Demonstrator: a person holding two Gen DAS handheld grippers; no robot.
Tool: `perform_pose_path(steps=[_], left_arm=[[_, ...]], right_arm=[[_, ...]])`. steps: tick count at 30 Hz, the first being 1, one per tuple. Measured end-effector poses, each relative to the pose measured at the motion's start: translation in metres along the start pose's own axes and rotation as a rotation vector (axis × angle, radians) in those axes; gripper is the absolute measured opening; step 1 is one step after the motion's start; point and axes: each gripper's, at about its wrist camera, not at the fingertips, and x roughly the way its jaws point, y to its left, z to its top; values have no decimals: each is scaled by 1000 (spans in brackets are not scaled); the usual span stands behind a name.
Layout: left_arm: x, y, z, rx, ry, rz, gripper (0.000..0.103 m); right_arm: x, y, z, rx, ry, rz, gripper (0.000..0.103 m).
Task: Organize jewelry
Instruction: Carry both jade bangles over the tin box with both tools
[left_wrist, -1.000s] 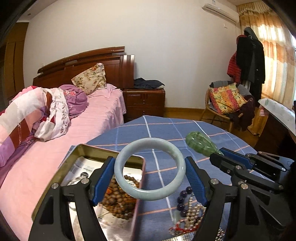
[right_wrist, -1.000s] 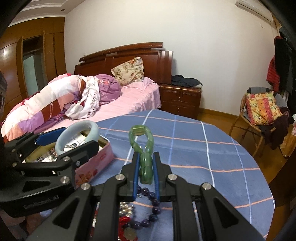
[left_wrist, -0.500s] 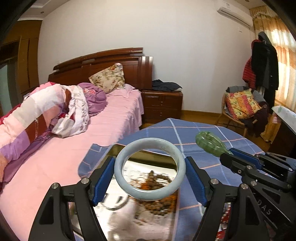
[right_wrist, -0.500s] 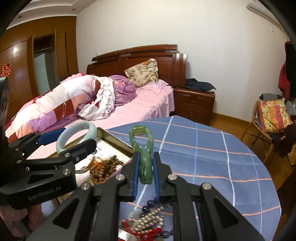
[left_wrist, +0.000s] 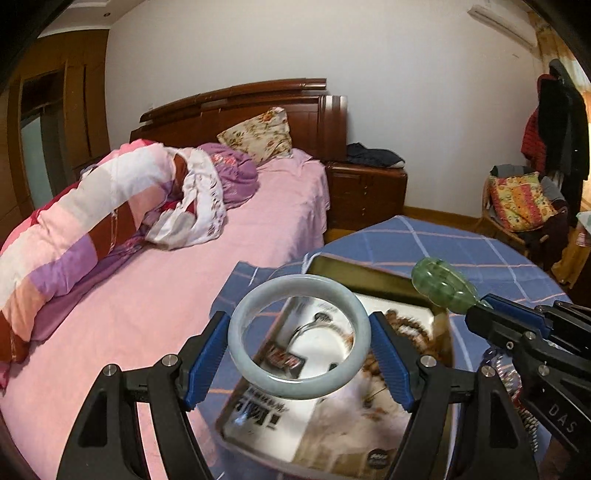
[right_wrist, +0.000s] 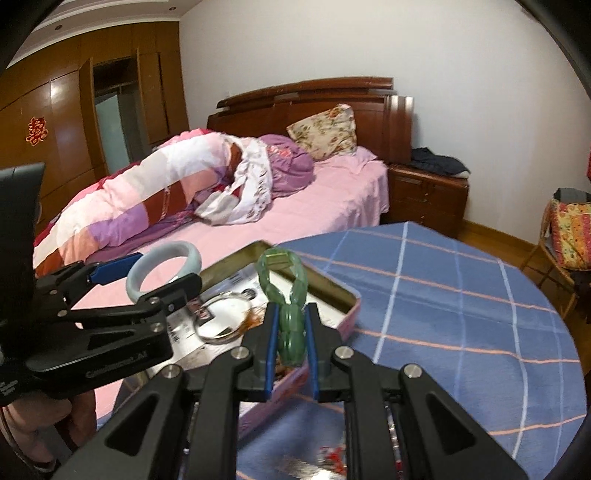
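My left gripper (left_wrist: 298, 349) is shut on a pale green jade bangle (left_wrist: 258, 373), held above the open tin box (left_wrist: 354, 275); the bangle also shows in the right wrist view (right_wrist: 184, 251). My right gripper (right_wrist: 290, 345) is shut on a green stone link bracelet (right_wrist: 291, 328), its loop raised over the tin (right_wrist: 332, 291); the bracelet also shows at the right of the left wrist view (left_wrist: 441, 286). Inside the tin lie a thin metal bangle (right_wrist: 221, 332), brown beads (left_wrist: 410, 332) and printed paper.
The tin stands at the left edge of a round table with a blue checked cloth (right_wrist: 461, 314). Loose red and silver jewelry (right_wrist: 328, 456) lies on the cloth near me. A pink bed (left_wrist: 147, 295) is beside the table, a chair (left_wrist: 517, 206) at far right.
Both grippers have moved left over the tin with their pieces still held. The tin's inside now fills the space under the bangle; the loose beads on the cloth have slid out of the left view.
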Motion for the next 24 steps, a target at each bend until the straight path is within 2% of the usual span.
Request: perform_pose_path(steps=[14,24], left_arm=[[11,10,-14,4,58,4,76],[12,2,-15,54,59,16,76]], right_arm=[[20,21,-14,-17,72,55,17],[29,21,-21,-21,112,62,17]])
